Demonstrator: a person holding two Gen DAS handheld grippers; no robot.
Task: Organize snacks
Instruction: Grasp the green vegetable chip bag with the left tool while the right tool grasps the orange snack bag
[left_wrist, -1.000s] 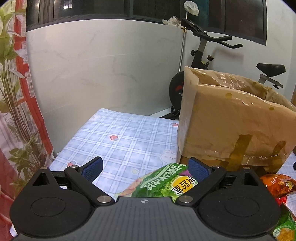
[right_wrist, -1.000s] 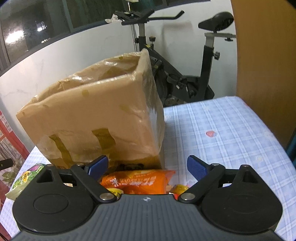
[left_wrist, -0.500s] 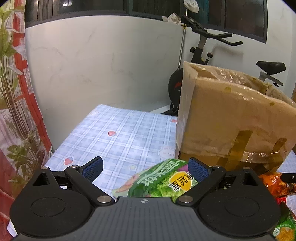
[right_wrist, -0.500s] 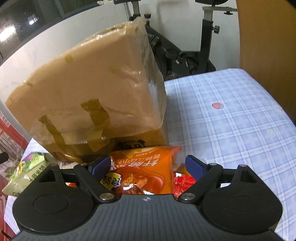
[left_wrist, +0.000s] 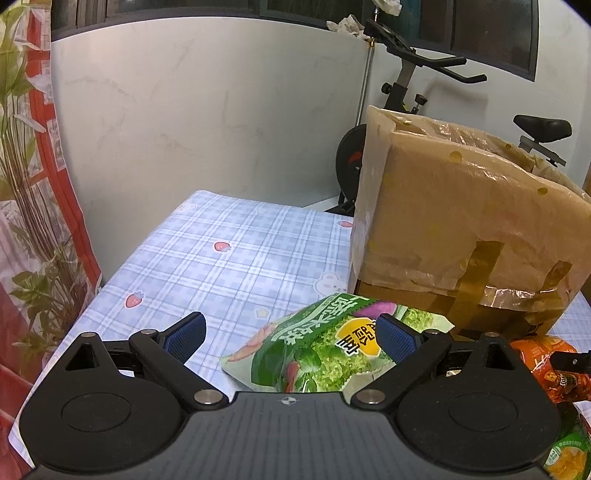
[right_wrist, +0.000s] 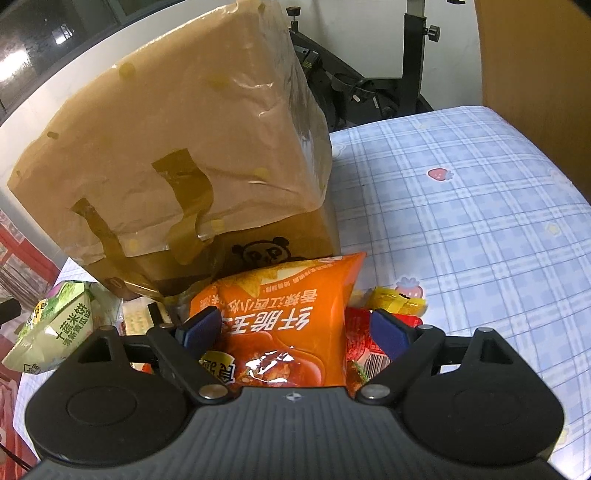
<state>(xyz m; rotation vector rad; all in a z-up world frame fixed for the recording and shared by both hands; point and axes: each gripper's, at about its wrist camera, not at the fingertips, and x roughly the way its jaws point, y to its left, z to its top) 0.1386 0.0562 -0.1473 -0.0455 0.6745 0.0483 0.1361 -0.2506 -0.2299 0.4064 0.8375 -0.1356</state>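
An orange snack bag (right_wrist: 288, 321) lies in front of the taped cardboard box (right_wrist: 192, 147). My right gripper (right_wrist: 294, 329) is open just above it, one finger on each side. The left pad (right_wrist: 201, 326) is at the bag's edge and the right pad (right_wrist: 388, 332) stands clear of it. A green snack bag (left_wrist: 321, 350) lies on the plaid tablecloth (left_wrist: 221, 266) beside the box (left_wrist: 461, 229). My left gripper (left_wrist: 290, 334) hovers open over it and holds nothing. The same green bag (right_wrist: 55, 332) shows at the left of the right wrist view.
A red packet (right_wrist: 356, 343) and a yellow packet (right_wrist: 399, 302) lie beside the orange bag (left_wrist: 543, 358). Another green bag (left_wrist: 569, 454) sits at the lower right. An exercise bike (left_wrist: 406, 92) stands behind the table. A red curtain (left_wrist: 33, 221) hangs at the left.
My right gripper has sunk and tipped down towards the orange bag, which now lies between its fingers. The left gripper has stayed put.
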